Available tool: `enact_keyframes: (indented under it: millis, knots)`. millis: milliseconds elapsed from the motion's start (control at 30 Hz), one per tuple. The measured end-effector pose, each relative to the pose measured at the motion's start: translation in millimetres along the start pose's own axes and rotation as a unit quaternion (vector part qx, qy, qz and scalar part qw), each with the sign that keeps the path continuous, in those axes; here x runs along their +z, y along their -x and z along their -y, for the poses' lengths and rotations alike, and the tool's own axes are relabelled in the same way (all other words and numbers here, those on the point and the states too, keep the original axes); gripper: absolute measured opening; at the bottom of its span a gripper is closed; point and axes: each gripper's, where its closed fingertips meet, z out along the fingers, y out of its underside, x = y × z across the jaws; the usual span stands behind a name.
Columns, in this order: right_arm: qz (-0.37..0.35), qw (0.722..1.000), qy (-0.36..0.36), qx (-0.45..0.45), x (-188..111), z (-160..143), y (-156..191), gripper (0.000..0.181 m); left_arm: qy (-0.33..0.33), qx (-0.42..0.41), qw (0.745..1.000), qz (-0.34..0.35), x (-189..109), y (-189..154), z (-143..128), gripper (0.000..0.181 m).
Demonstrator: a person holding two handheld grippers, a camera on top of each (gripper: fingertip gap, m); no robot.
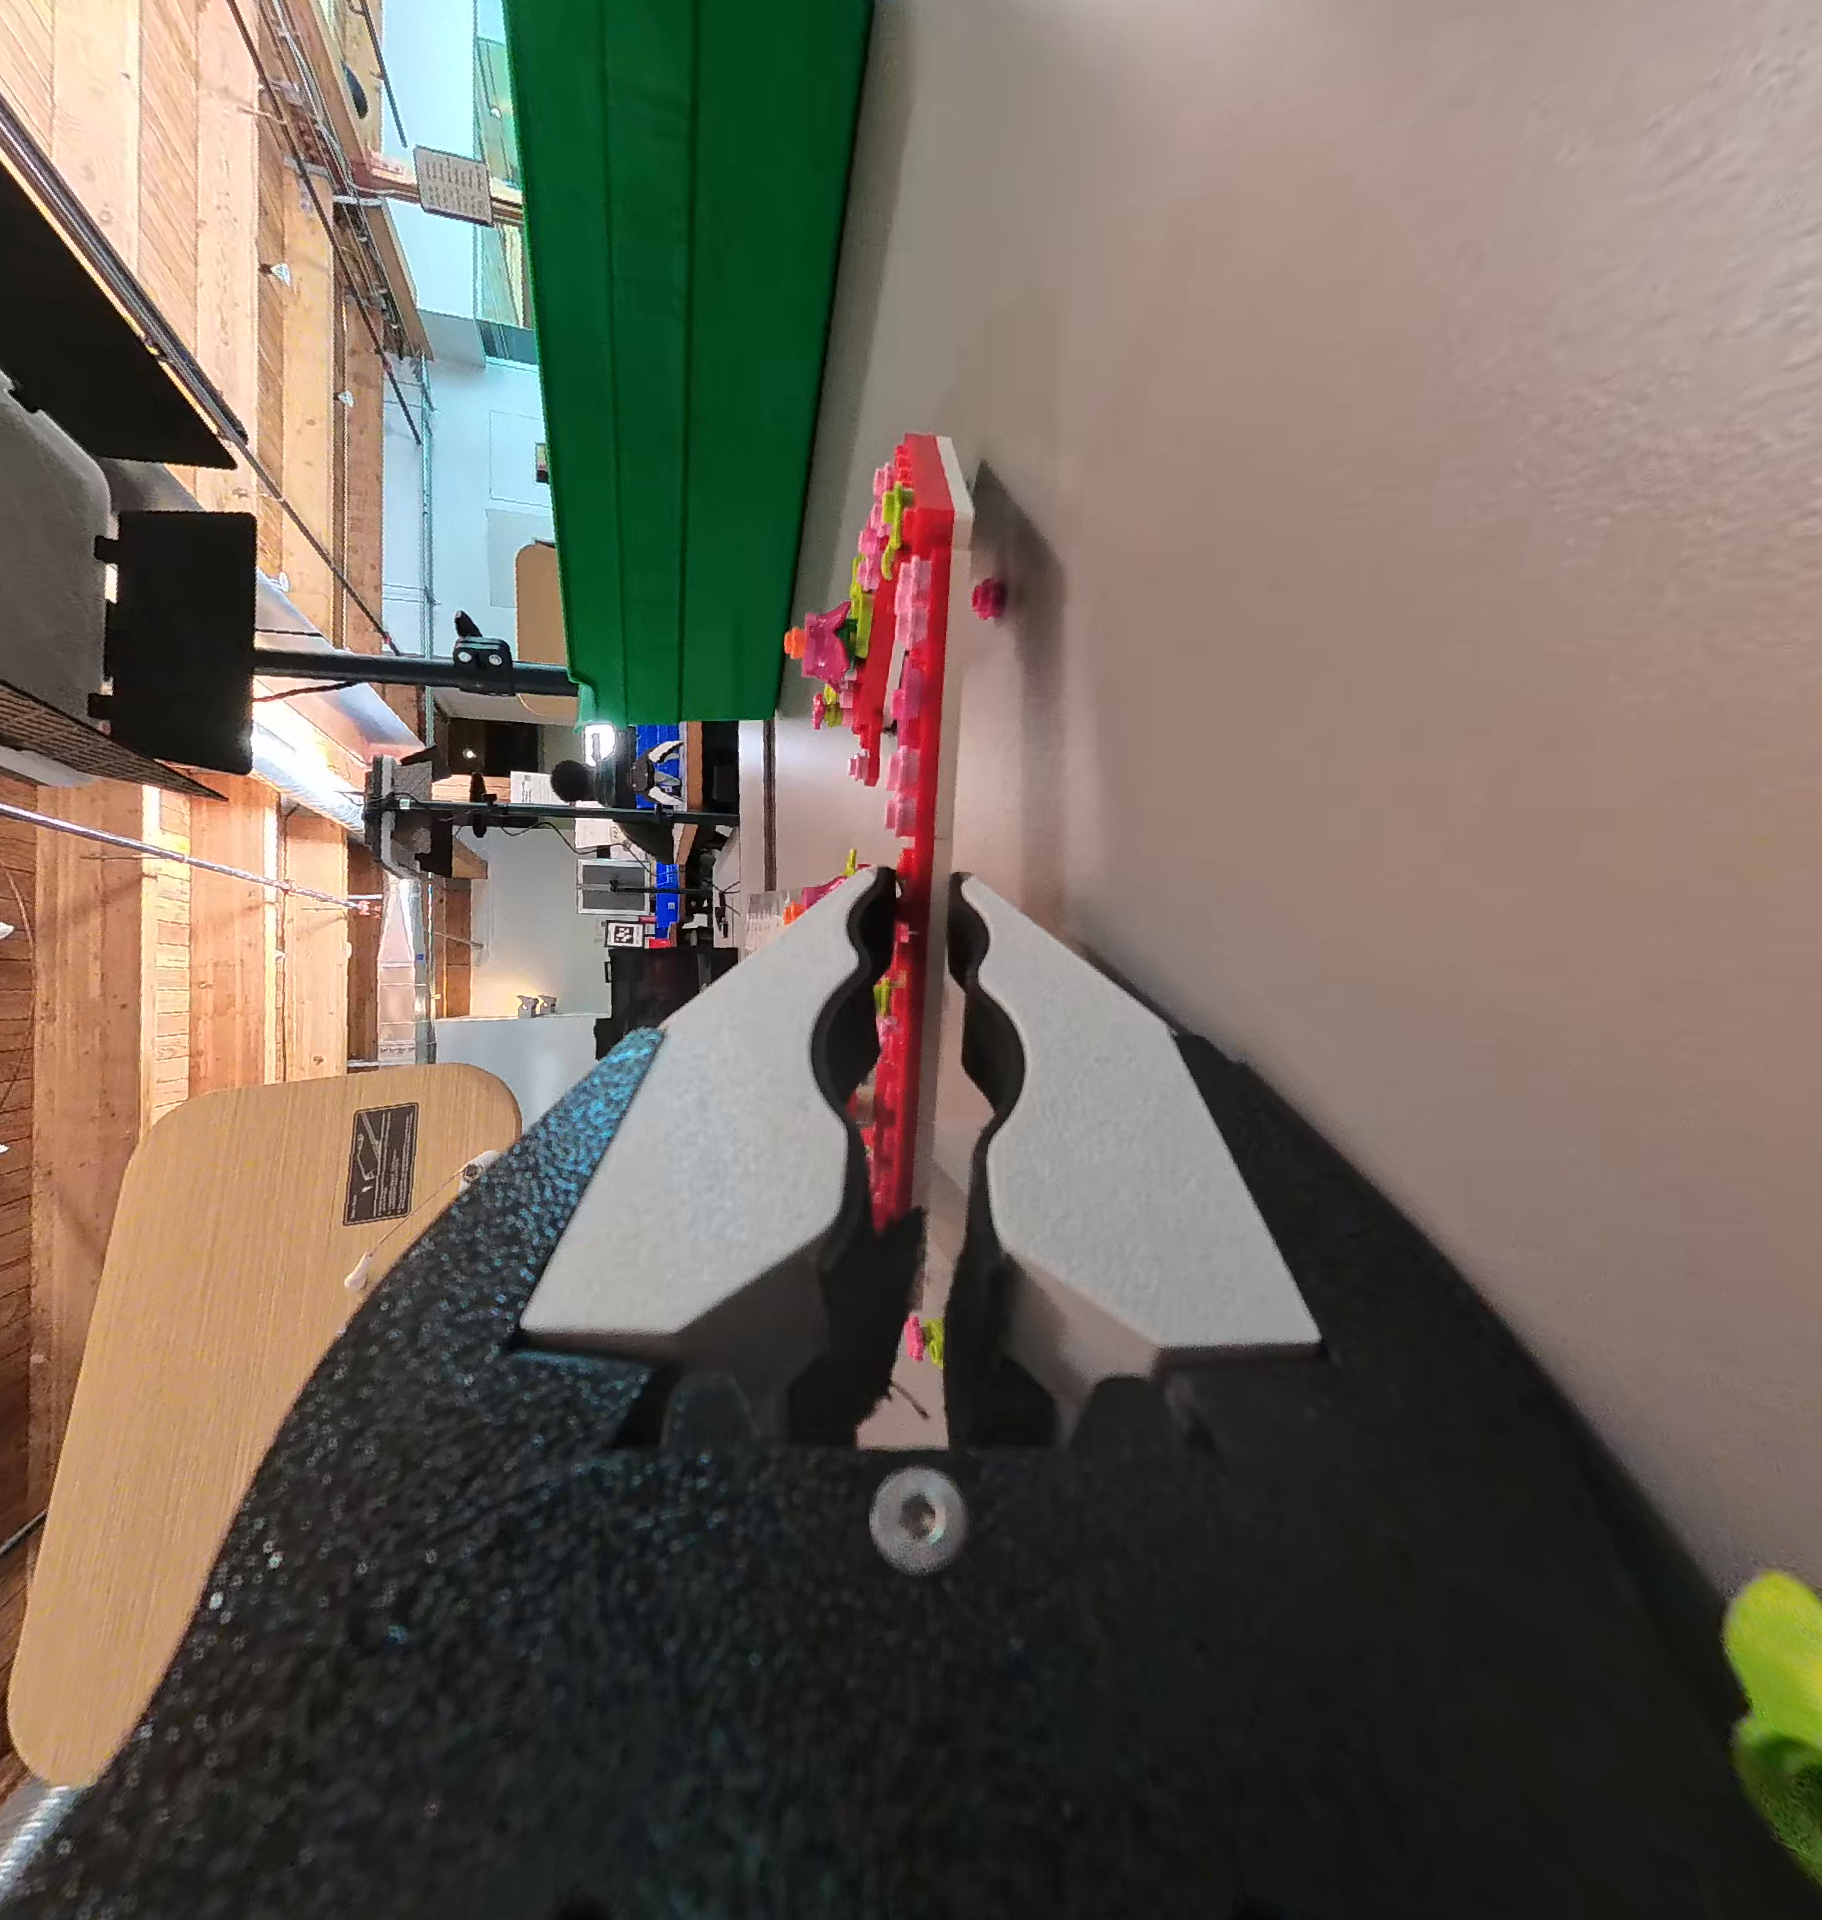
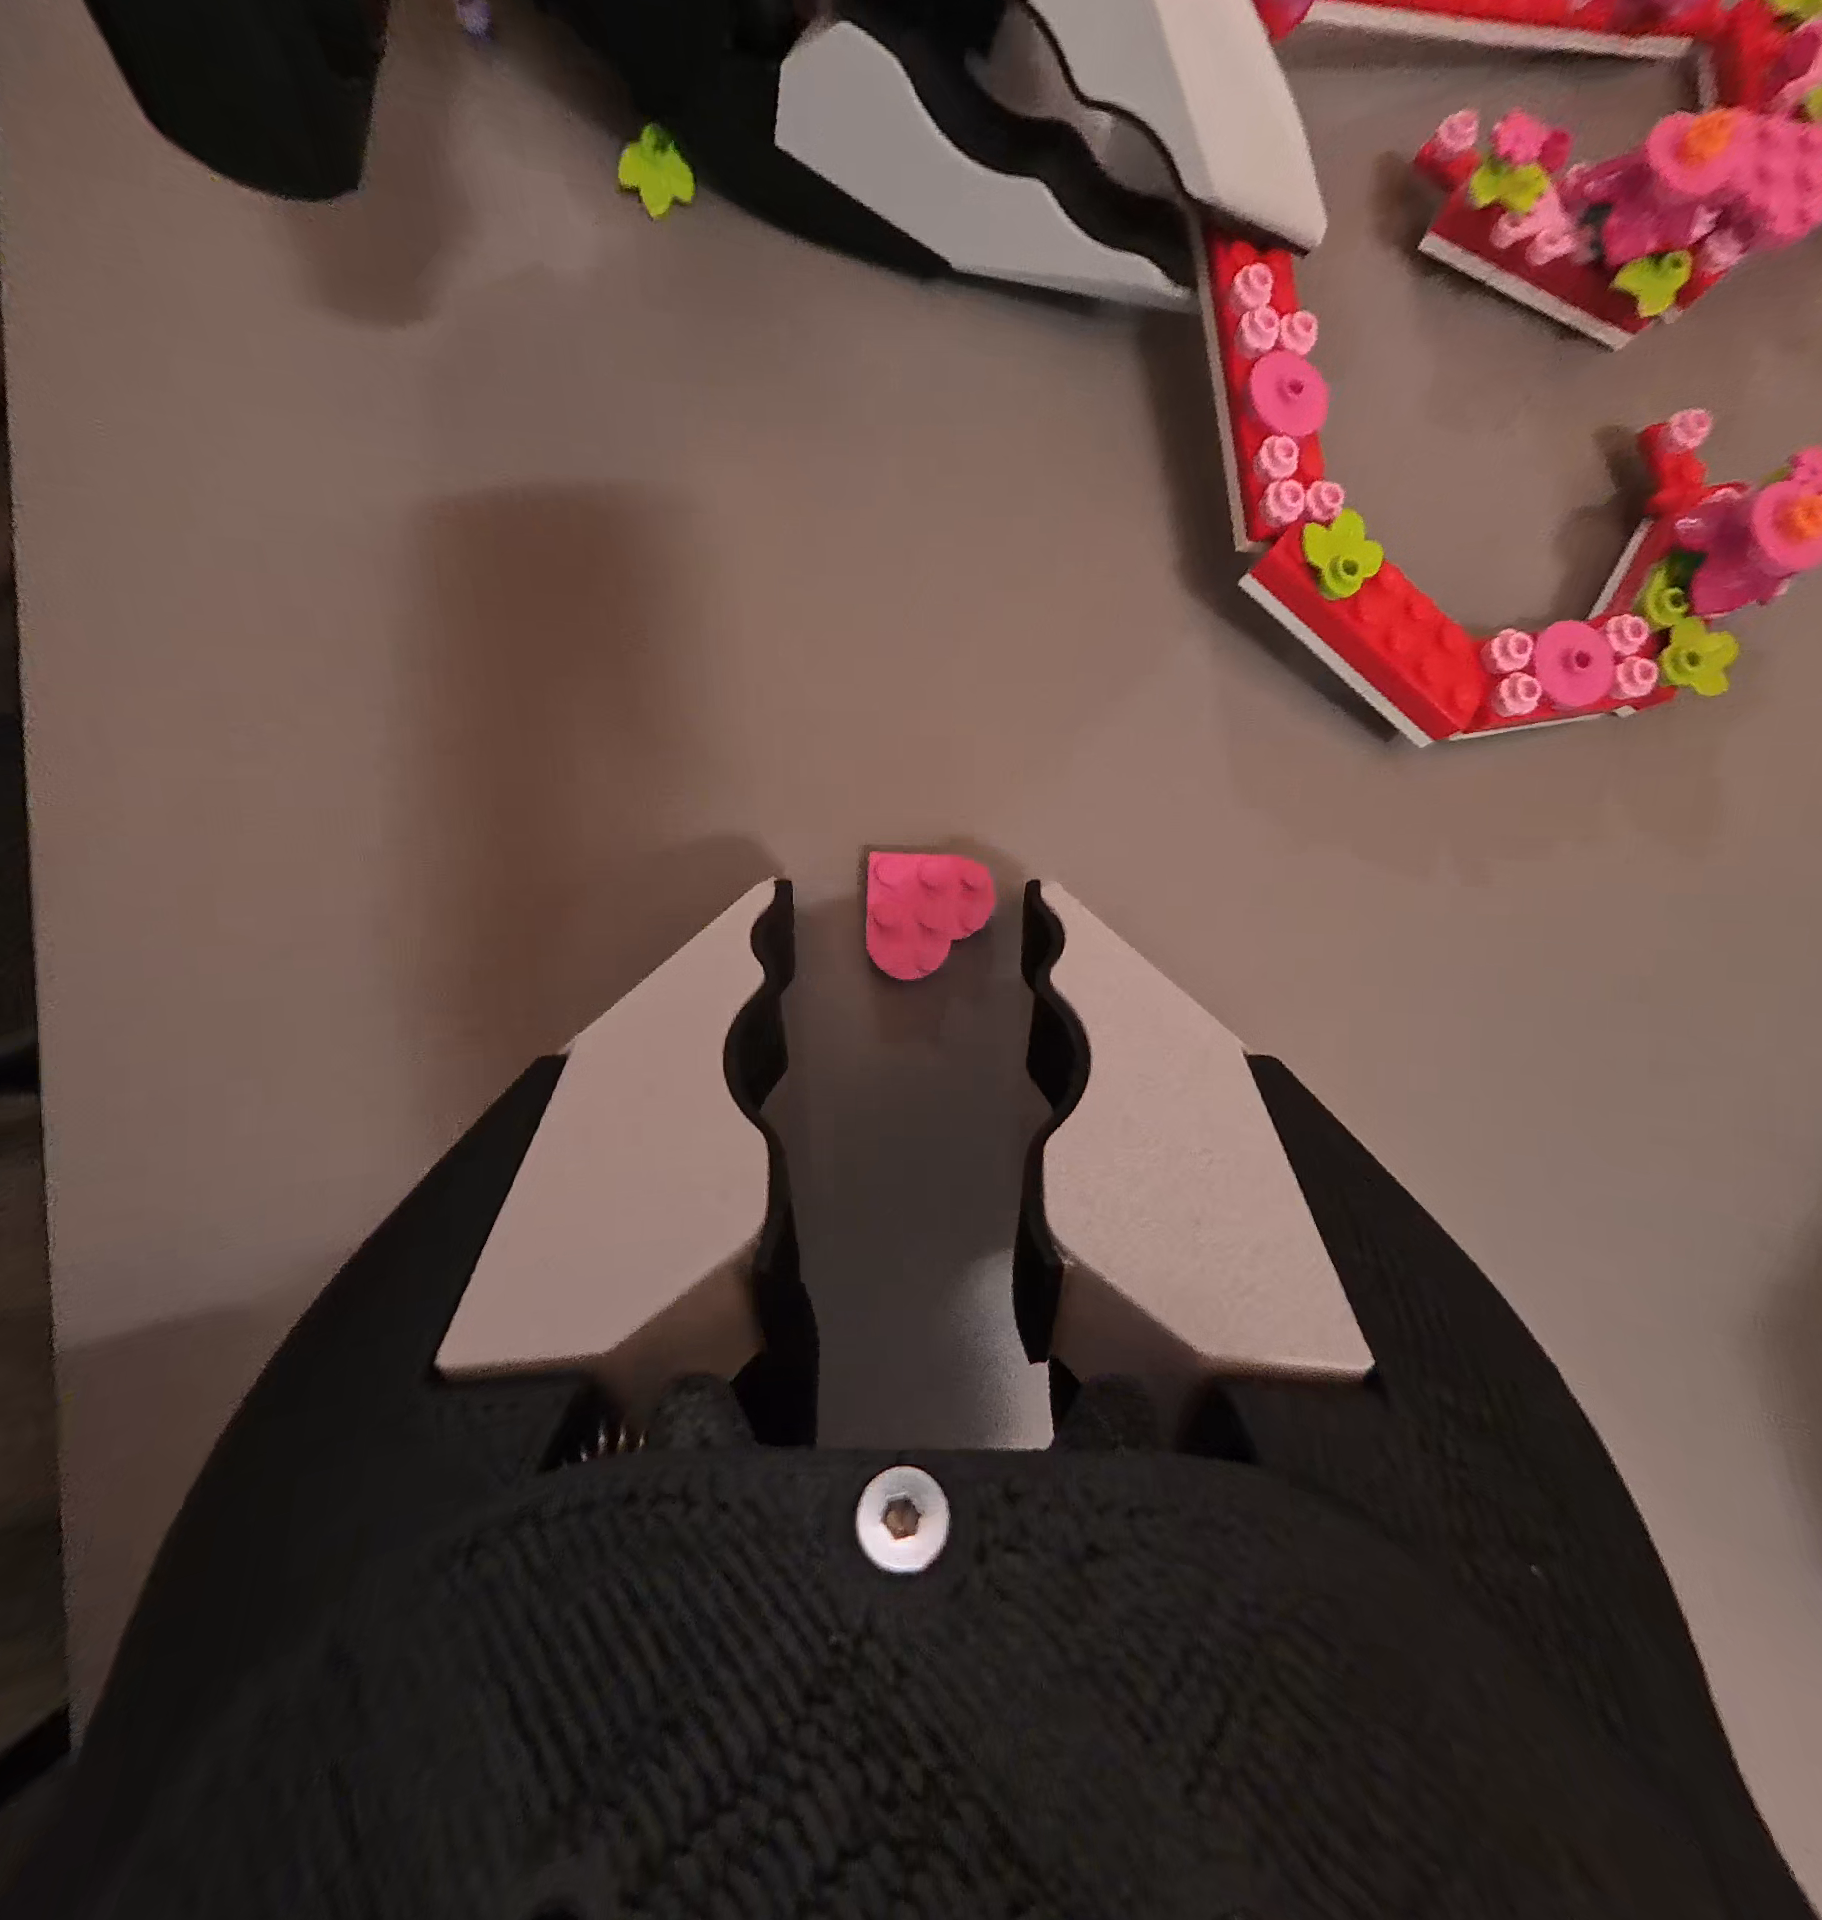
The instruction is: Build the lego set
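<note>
Right tool point(image 2: 905, 904) is held open around pink heart piece point(image 2: 926, 914), lower centre; left tool point(image 1: 922, 894) is clamped on red frame point(image 1: 922, 748).

A grey table point(image 2: 471, 644) carries a red heart-shaped Lego frame point(image 2: 1343, 613) near its far right, a pink heart plate point(image 2: 928, 914) mid-table, and a lime leaf piece point(image 2: 658, 171) toward the far edge.

Workshop or lab, timber walls point(image 1: 211, 935), green backdrop point(image 1: 678, 312), camera stands point(image 1: 533, 816)

Both grippers: textured black bodies, pale grey jaws with wavy black pads, one silver hex screw.
</note>
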Motion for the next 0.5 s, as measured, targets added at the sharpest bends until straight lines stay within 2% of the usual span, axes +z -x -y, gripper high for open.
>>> enact_keyframes:
  millis: [67,167,300,433,500]
  knots:
    - [0.016,1.000,0.011,-0.006,0.7,-1.5,-1.1,0.040,-0.001,0.001,1.000,0.000,-0.2,-0.1,0.0,0.007]
    - [0.023,1.000,0.011,-0.005,3.4,-1.5,-3.4,0.023,-0.001,0.000,1.000,-0.001,-0.4,-0.5,-0.1,0.007]
    - [0.033,0.998,-0.003,0.046,2.6,4.1,-7.8,0.023,0.000,-0.001,1.000,-0.007,-0.3,-1.7,-0.5,0.007]
    - [-0.046,0.986,-0.075,0.142,4.6,39.9,-44.6,0.023,-0.001,0.004,1.000,-0.003,-1.0,-1.1,0.4,0.007]
    - [-0.058,0.975,-0.106,0.187,11.5,58.8,-54.1,0.023,-0.004,0.009,1.000,0.002,-1.5,-0.4,1.4,0.006]
